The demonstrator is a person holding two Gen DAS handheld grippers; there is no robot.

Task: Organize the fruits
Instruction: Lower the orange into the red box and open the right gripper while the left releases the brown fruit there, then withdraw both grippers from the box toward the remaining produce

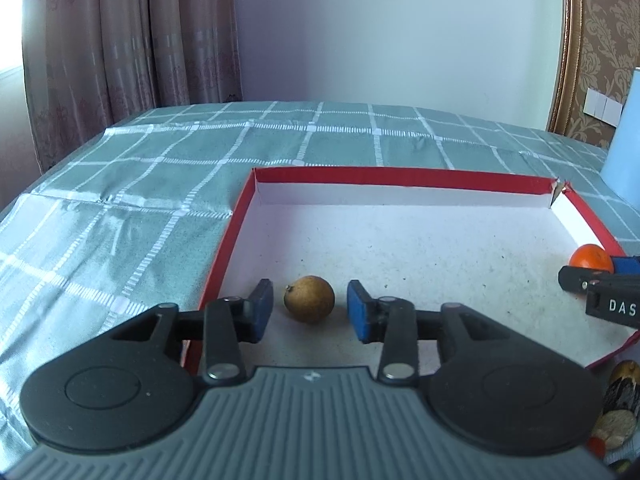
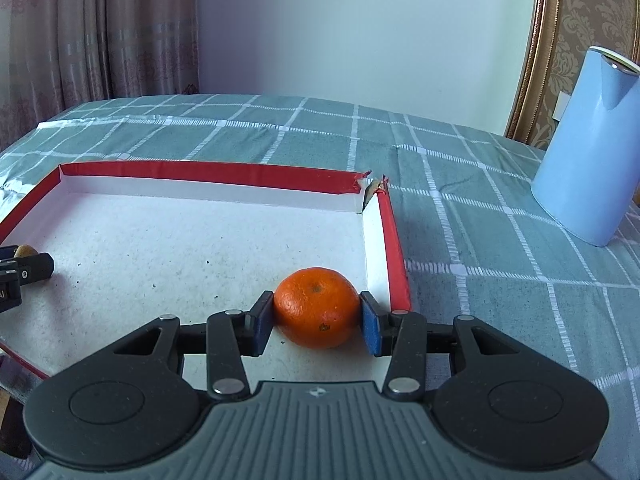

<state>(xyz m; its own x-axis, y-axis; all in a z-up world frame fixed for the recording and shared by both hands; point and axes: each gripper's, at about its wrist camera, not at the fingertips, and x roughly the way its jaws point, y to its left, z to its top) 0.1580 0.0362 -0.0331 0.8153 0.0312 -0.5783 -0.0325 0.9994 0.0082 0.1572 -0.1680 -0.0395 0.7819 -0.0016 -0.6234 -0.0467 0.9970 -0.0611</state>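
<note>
The left claw (image 1: 310, 309) stands spread around the brown fruit (image 1: 309, 299), which sits on the tray (image 1: 400, 194) floor near its left wall; both pads are clear of the fruit, with a gap showing on each side, so nothing is gripped there. The right claw (image 2: 316, 314) has the orange (image 2: 317, 307) between its pads near the tray's right wall; the pads look to be touching the peel on both sides, though from this view I cannot be sure how firmly they press, and the orange seems to rest on the tray floor. The step in hand looks like setting 2 fruits down in the tray. To do it well, the left claw should draw straight back along its own line, keeping the pads spread so neither one nudges the round fruit and starts it rolling. The right claw should open evenly on both sides, only once the orange is fully seated, and then back out the same way; the red wall just beside its right pad leaves little room, so a sideways pull could catch it. Further off, the tray's far right corner (image 2: 372, 186) is torn. Beyond it on the table (image 2: 280, 128), toward the far right corner, stands a blue jug (image 2: 580, 148), well clear of the work.
</note>
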